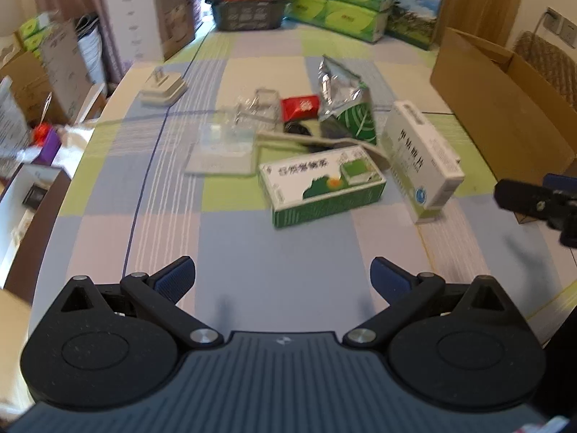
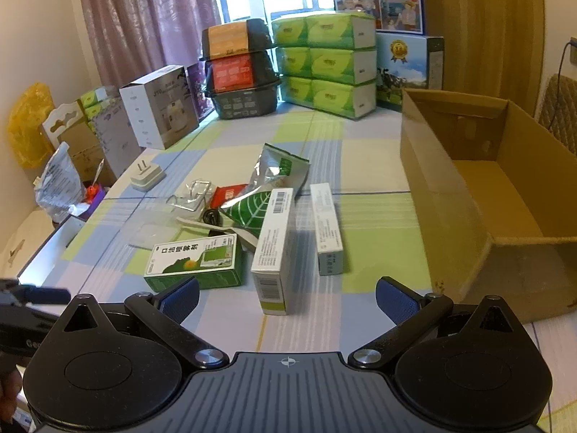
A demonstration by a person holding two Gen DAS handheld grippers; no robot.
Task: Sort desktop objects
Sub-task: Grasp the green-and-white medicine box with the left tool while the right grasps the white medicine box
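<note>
Nothing is sorted yet, as I read it: the carton point(image 2: 505, 195) on the right of the table point(image 2: 375, 166) shows only bare floor, though its near corner is hidden. The whole heap lies mid-table: green box point(image 2: 196, 261), white box point(image 2: 274, 249) on edge beside it, slim box point(image 2: 326, 229) nearer the carton, foil bag point(image 2: 277, 173), red packet point(image 2: 225, 195), clear wrappers. A plug point(image 2: 148, 176) sits apart, far left. My left tongs point(image 1: 283, 278) and right tongs point(image 2: 287, 297) are both spread wide, holding nothing, short of the heap.
</note>
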